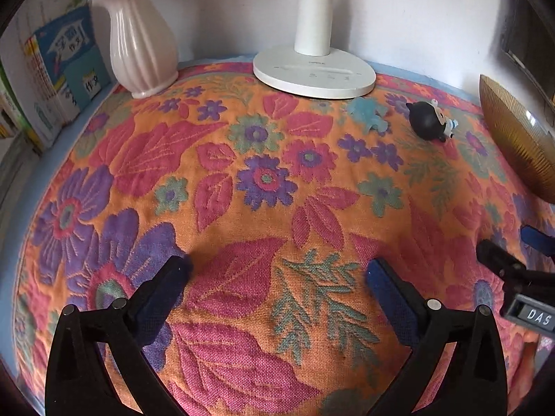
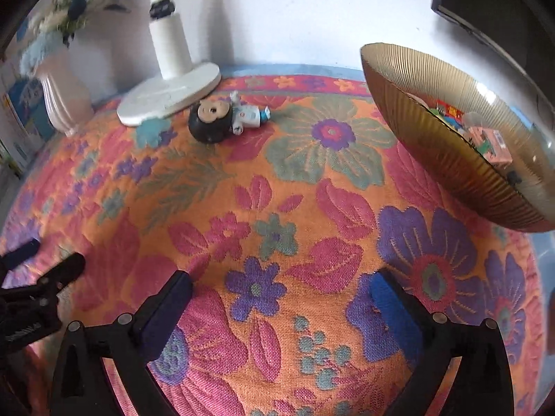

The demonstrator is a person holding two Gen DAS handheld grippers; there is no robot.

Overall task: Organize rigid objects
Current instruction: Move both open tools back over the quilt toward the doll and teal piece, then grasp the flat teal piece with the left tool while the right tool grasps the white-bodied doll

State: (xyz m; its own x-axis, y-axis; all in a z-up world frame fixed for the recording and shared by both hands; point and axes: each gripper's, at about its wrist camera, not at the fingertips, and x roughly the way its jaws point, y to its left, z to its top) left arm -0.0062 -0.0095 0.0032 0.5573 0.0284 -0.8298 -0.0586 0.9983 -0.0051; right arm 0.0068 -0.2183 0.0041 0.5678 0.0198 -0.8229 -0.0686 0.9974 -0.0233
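- The left gripper (image 1: 277,270) hangs above the surface with its 2 blue-padded fingers (image 1: 388,298) spread wide; nothing sits between them, only the orange, pink and purple floral woven cloth (image 1: 263,215) below.
- The right gripper (image 2: 281,289) is likewise wide apart and empty, poised over the same floral cloth (image 2: 277,208).
- A small toy figurine with a round black head and a white and blue body (image 2: 222,119) lies on its side on the cloth, near the back of the surface, just in front of the lamp base and well apart from both grippers. In the left wrist view the same figurine (image 1: 432,121) lies far to the right.
- A ribbed amber glass bowl (image 2: 433,152) stands at the right edge of the surface, well apart from the figurine; several colourful small items, 1 of them a pink box, lie inside it. Only its outer wall (image 1: 513,138) shows in the left wrist view.
- A white desk lamp with a flat oval base and a round column (image 1: 314,72) stands against the back wall.
- A pale pink fluted ceramic vase (image 1: 142,48) holding blue flowers stands left of the lamp.
- Upright books (image 1: 66,69) stand at the far left, beside the vase.
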